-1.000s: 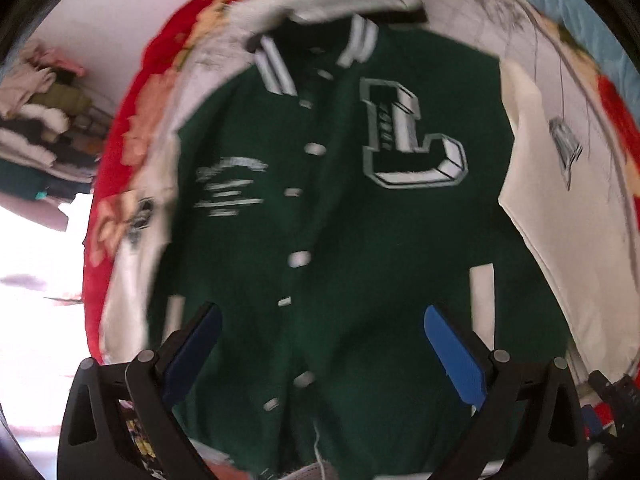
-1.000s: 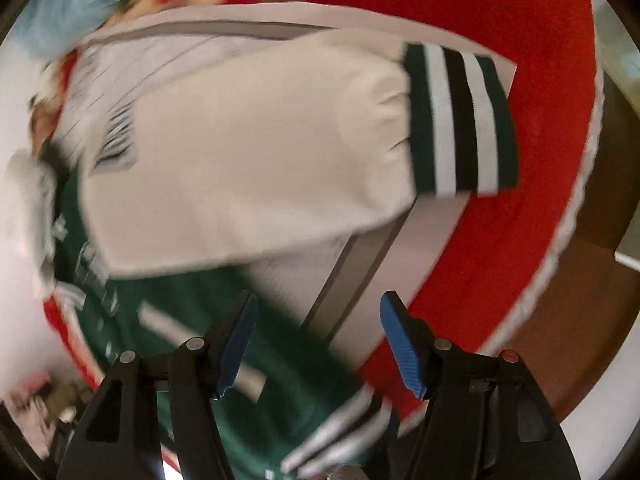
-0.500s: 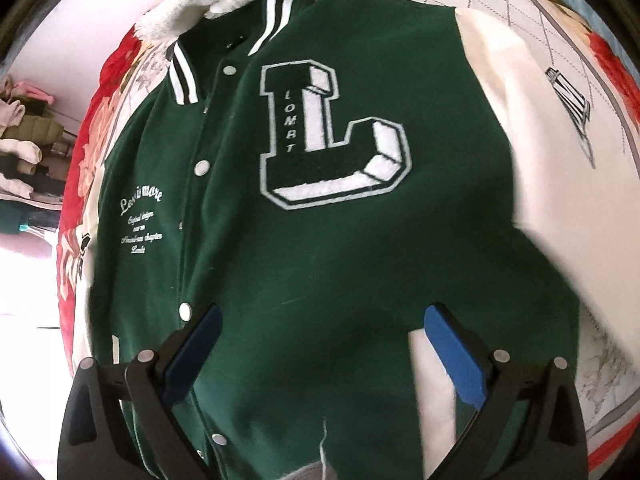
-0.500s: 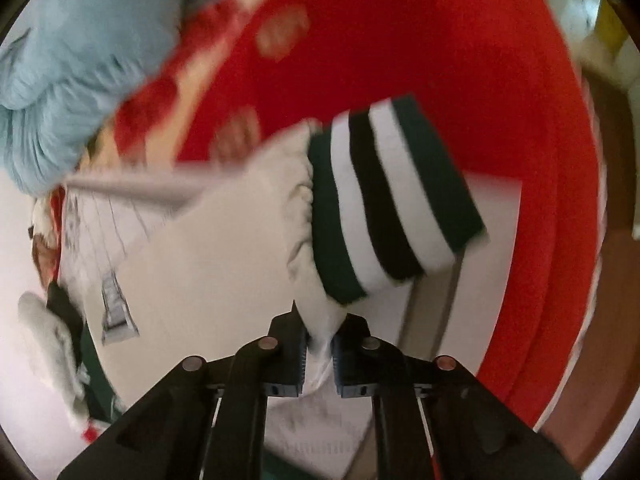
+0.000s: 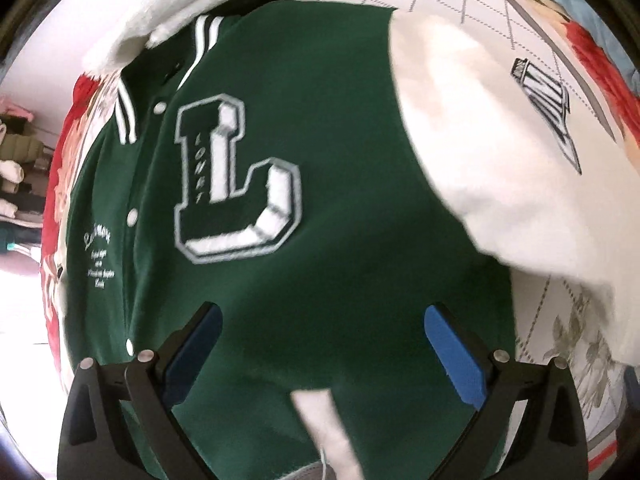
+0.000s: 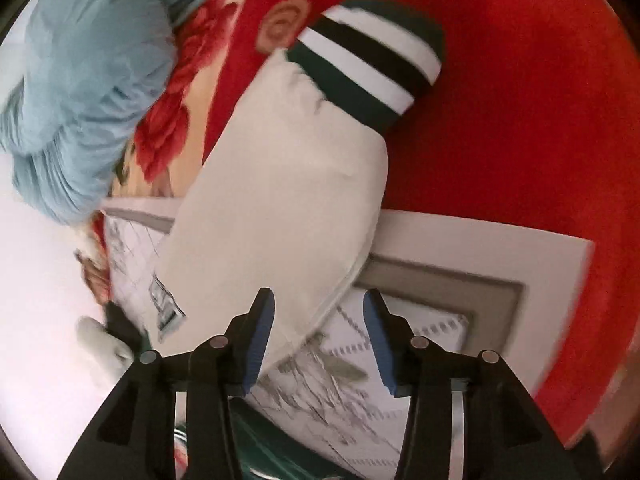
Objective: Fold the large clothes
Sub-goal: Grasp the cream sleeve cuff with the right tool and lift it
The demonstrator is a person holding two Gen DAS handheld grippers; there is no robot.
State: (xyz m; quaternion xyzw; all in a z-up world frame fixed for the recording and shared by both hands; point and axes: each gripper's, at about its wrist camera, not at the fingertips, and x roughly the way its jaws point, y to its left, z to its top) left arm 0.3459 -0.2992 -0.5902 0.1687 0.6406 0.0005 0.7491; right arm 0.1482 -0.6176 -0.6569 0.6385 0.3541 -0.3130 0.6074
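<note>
A green varsity jacket (image 5: 340, 152) with a big white "L" patch lies face up on a bed, snaps closed. Its cream sleeve (image 5: 500, 160) stretches to the right. My left gripper (image 5: 320, 344) is open and empty, hovering over the jacket's lower front. In the right wrist view the same cream sleeve (image 6: 280, 200) lies spread out, ending in a green-and-white striped cuff (image 6: 368, 68). My right gripper (image 6: 318, 340) is open, its fingers either side of the sleeve's lower edge, holding nothing.
The jacket lies on a white floral sheet (image 6: 460, 320) over a red blanket (image 6: 520, 120). A light blue quilt (image 6: 80, 72) is bunched at the bed's head. A white fluffy garment (image 5: 180, 8) lies above the collar. Piled clothes (image 5: 16, 160) show at far left.
My right gripper was shut on the sleeve near the cuff half a second ago; it has opened and let it go. The left gripper drifted right over the jacket, staying open.
</note>
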